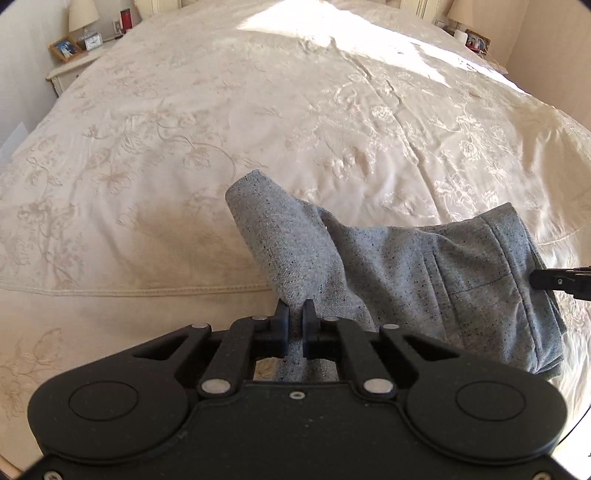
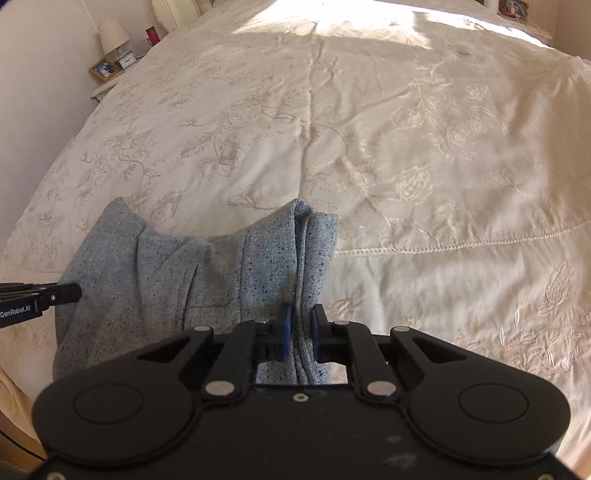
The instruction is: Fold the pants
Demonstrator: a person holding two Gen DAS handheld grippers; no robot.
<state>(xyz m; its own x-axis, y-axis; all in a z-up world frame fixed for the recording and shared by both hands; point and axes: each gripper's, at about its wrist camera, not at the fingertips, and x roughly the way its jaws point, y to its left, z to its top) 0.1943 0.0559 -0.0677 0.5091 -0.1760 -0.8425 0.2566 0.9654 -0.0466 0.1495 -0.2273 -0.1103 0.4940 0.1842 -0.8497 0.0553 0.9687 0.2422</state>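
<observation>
Grey speckled pants (image 1: 424,273) hang between my two grippers above the near end of the bed. My left gripper (image 1: 294,314) is shut on one bunched end of the pants, which sticks up past the fingers. My right gripper (image 2: 302,317) is shut on the other end of the pants (image 2: 207,273), a stack of folded layers. The right gripper also shows at the right edge of the left wrist view (image 1: 535,279), and the left gripper at the left edge of the right wrist view (image 2: 74,292).
A cream embroidered bedspread (image 1: 258,110) covers the bed, with a stitched hem line (image 1: 110,290) near the front. A nightstand with a lamp (image 1: 83,14), a clock and a framed photo (image 1: 65,48) stands at the far left. Another nightstand is at the far right.
</observation>
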